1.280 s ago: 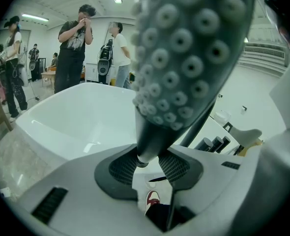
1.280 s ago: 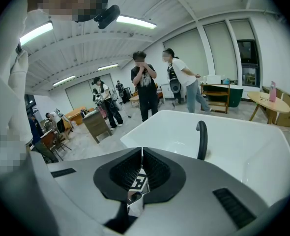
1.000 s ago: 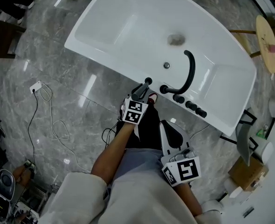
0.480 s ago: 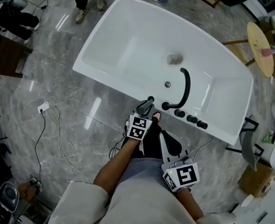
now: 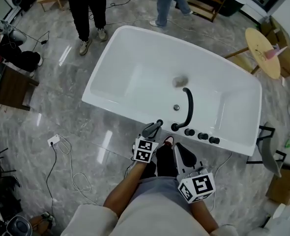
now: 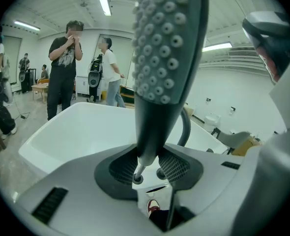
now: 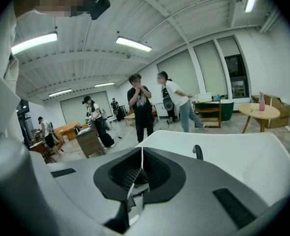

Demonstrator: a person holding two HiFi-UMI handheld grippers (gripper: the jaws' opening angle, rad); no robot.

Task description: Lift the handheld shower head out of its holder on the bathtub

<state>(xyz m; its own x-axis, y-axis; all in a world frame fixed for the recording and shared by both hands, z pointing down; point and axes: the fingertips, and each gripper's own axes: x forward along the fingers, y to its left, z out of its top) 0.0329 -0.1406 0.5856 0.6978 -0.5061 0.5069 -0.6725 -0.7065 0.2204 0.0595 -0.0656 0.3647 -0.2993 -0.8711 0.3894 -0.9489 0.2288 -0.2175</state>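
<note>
The left gripper (image 6: 147, 167), jaws clamped on the lower handle of the grey handheld shower head (image 6: 167, 58), holds it upright with its studded nozzle face toward the gripper's camera. It is at the near rim of the white bathtub (image 5: 130, 82), just left of the black curved spout (image 5: 188, 107); whether it is clear of its holder cannot be told. The right gripper (image 7: 135, 173), jaws pressed together on nothing, hangs close to the person's body, while two bystanders (image 5: 91, 9) stand on the grey marble floor (image 5: 61, 97) beyond the tub's far rim.
</note>
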